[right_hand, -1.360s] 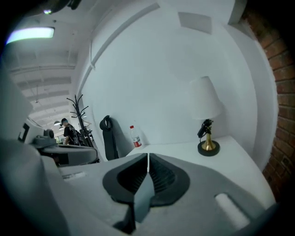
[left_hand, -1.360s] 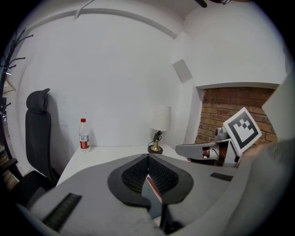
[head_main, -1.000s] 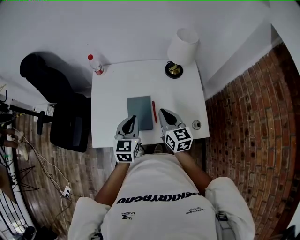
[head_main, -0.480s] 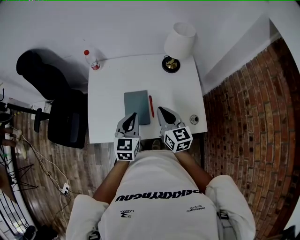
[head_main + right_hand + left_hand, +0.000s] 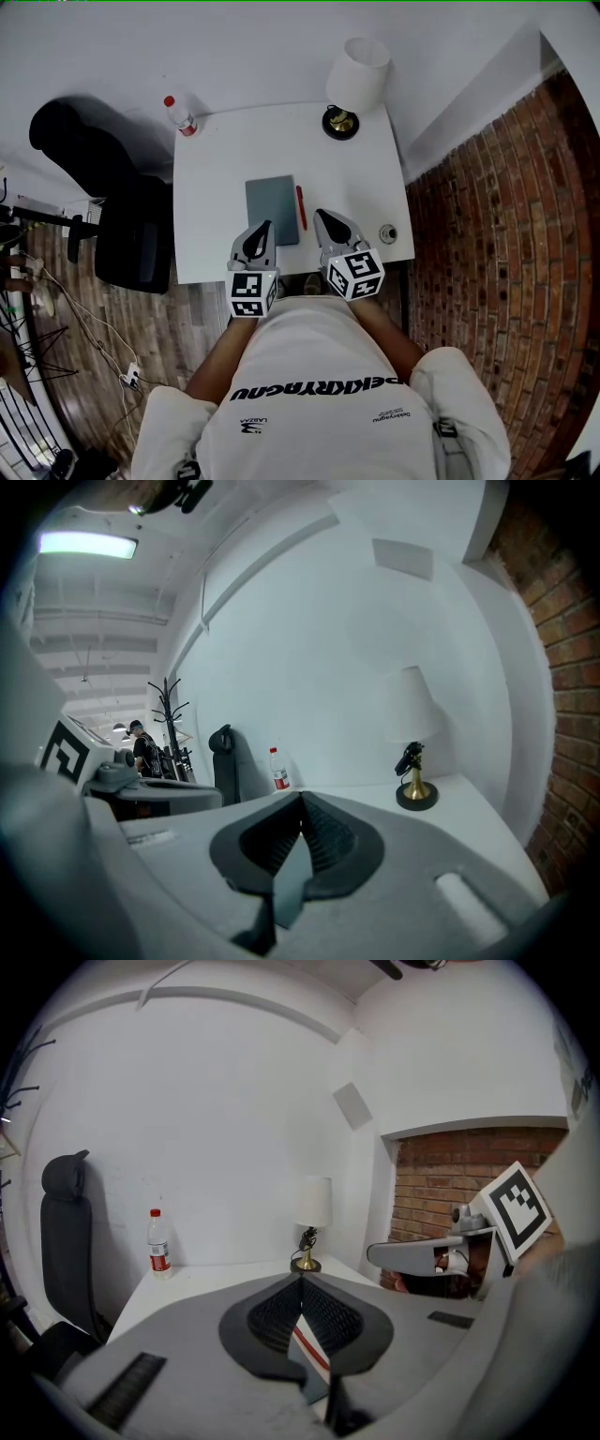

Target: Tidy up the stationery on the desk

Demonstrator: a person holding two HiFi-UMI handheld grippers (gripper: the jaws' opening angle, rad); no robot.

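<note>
White tabletop [image 5: 216, 169] fills the head view, with a grey notebook [image 5: 272, 209] lying flat near its middle. A red pen [image 5: 301, 206] lies just beside the notebook's right edge, parallel to it. Your left gripper [image 5: 265, 226] hangs over the notebook's near left corner, and your right gripper [image 5: 322, 216] sits just right of the pen. Beyond the notebook, a white-shaded lamp [image 5: 356, 80] stands to the far right and a red-capped bottle [image 5: 180, 115] to the far left. A small round object [image 5: 386, 232] rests well to the notebook's right, at the tabletop's edge. A black chair [image 5: 112, 216] stands well left of the notebook, off the tabletop.

From the left gripper view, your left gripper's jaws are pressed together at the tips and pinch nothing. A strip of pen and notebook shows through the wedge below them. The lamp and bottle stand beyond the notebook, and your right gripper reaches in from the right.

From the right gripper view, your right gripper is likewise closed tip to tip and empty, with a sliver of notebook in the gap. A person [image 5: 141, 744] stands far behind, left of the chair.
</note>
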